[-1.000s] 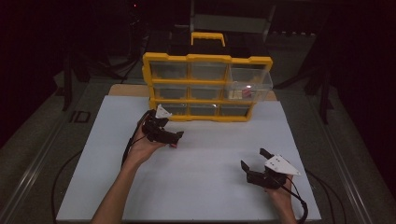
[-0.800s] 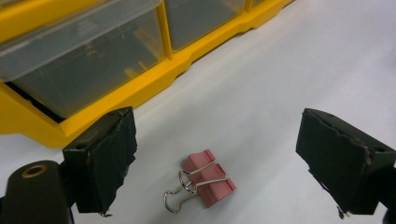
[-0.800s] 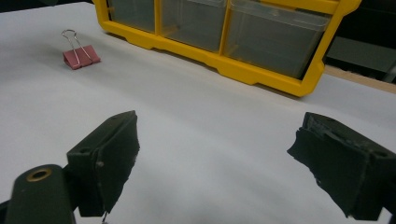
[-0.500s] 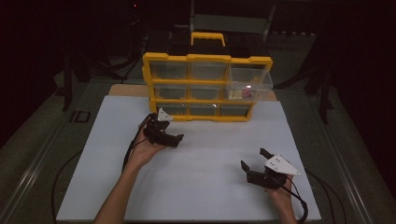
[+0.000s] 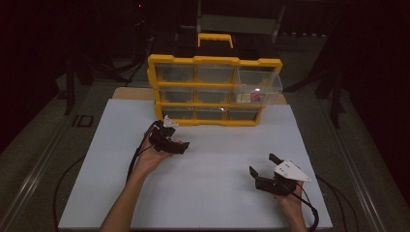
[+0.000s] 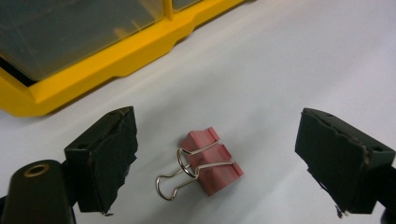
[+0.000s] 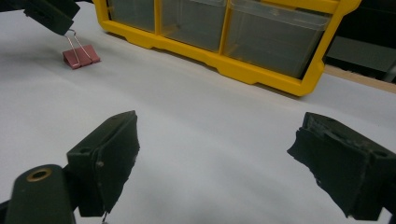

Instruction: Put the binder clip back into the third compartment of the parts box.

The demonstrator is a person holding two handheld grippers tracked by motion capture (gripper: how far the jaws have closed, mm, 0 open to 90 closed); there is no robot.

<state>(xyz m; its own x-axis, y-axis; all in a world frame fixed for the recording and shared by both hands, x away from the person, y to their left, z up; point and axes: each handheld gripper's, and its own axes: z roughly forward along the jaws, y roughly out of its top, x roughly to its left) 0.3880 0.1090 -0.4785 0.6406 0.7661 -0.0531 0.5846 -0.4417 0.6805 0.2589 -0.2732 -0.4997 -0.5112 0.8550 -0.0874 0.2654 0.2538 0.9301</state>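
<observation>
A pink binder clip [image 6: 210,161] lies on the white tabletop [image 5: 217,193], just in front of the yellow drawer organizer [image 5: 215,92], its wire handles folded toward the camera in the left gripper view. The left tongs [image 5: 174,144] hang just above it with jaws spread wide, one on each side of the clip and neither touching it. The right tongs [image 5: 263,166] rest well apart near the tabletop's right edge, jaws wide and holding nothing.

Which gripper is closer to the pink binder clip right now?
Left. The left gripper hangs right above the pink binder clip, open jaws on either side, not touching. The right gripper sits far off across the white table, jaws open.
</observation>
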